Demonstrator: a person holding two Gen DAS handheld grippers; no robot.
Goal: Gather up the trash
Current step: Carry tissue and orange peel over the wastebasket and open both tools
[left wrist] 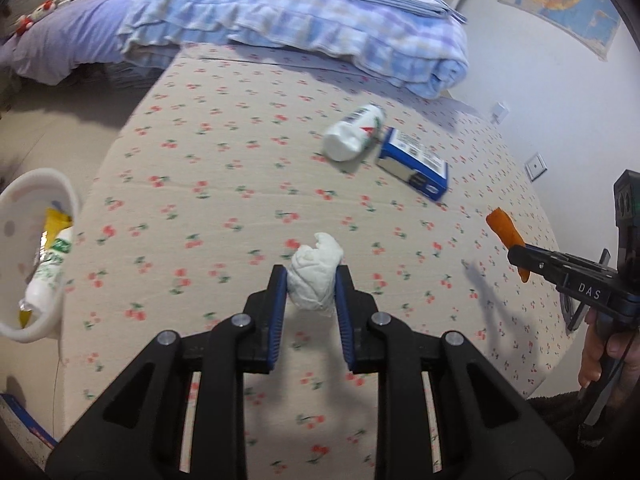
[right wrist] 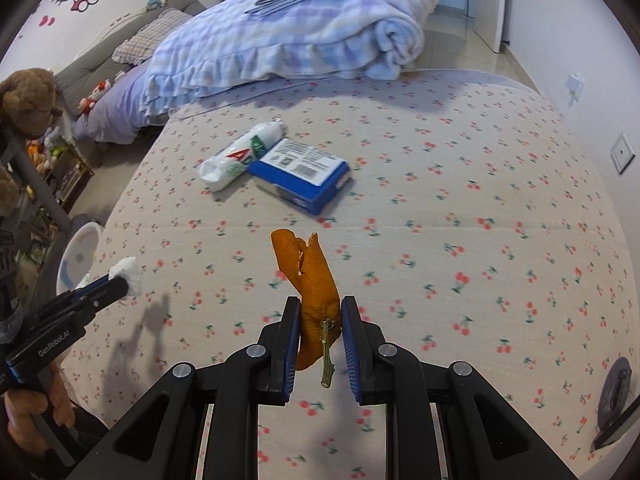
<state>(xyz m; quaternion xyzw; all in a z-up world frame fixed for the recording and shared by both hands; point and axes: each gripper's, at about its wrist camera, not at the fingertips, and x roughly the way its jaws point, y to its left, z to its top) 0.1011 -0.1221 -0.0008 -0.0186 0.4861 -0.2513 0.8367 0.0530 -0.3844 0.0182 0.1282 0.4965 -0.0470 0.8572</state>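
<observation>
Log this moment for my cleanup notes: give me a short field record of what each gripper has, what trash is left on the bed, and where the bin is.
left gripper: shut on crumpled white tissue
right gripper: shut on orange peel with a stem
left on bed: white bottle lying on its side, blue box touching it
bin: white, off the bed's left edge in the left wrist view, already holding a bottle and a yellow wrapper
</observation>
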